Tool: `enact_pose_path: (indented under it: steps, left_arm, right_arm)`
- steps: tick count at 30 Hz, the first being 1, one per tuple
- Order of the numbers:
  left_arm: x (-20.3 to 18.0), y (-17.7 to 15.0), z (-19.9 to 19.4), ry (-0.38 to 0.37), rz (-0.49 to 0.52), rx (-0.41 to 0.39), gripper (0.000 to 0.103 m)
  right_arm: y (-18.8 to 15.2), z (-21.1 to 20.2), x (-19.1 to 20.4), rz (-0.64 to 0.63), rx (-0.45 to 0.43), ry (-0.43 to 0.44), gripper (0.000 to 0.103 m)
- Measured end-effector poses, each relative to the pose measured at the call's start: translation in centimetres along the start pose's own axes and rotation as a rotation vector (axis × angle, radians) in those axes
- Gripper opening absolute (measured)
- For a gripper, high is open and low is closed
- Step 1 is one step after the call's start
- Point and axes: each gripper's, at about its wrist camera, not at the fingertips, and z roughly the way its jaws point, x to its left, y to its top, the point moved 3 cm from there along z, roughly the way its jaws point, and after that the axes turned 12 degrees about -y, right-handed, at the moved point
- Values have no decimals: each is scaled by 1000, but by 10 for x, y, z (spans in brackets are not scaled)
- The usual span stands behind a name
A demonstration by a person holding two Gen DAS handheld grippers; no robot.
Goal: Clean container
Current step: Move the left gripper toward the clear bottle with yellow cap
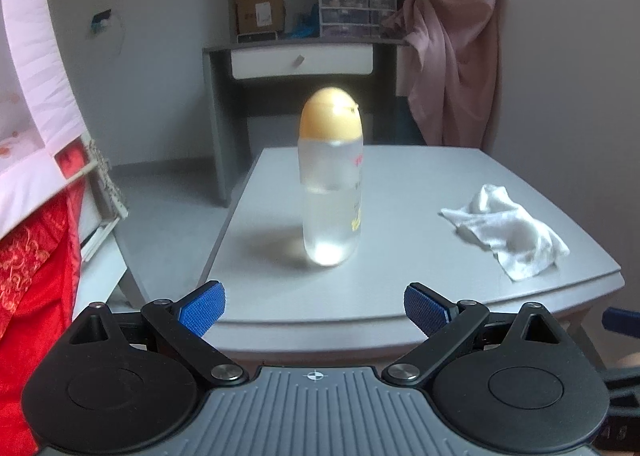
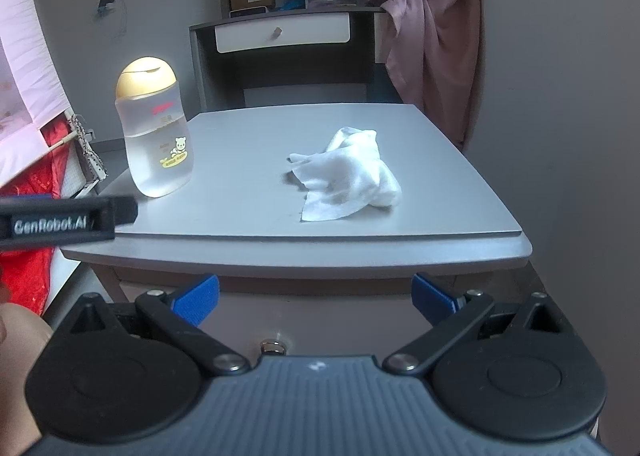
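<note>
A small grey table (image 1: 400, 184) with rounded corners stands in a grey-walled room, a desk (image 1: 300, 52) with a white drawer behind it and a pink curtain (image 1: 452, 48) hanging to the far right. The left gripper (image 1: 314, 308) is held level just short of the table's near edge, its blue pads (image 1: 202, 312) spread wide with nothing between them. Straight ahead of it, upright on the tabletop, stands the clear bottle (image 1: 331, 192) with a yellow cap. A crumpled white cloth (image 1: 508, 232) lies ahead and to its right, well apart from the bottle. The right gripper (image 2: 316, 302) sits lower, below the table's front edge, also spread wide and empty; the cloth (image 2: 348, 176) lies ahead of it, the bottle (image 2: 154, 136) ahead to its left near the left edge. Bare tabletop lies between bottle and cloth.
</note>
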Motion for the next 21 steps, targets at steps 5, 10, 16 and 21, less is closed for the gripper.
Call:
enact_pose_path:
  steps: [5, 10, 16, 21]
  left_arm:
    - [3, 10, 7, -12, -2, -17, 98]
    - [8, 18, 16, -23, -14, -32, 98]
    - [11, 31, 29, -24, -3, -51, 98]
    - [16, 42, 37, -28, -6, -74, 98]
  right_arm:
    - [0, 3, 1, 0, 5, 3, 103]
    - [1, 6, 2, 0, 12, 5, 103]
    - [2, 8, 3, -3, 12, 8, 103]
    - [2, 11, 3, 0, 22, 8, 103]
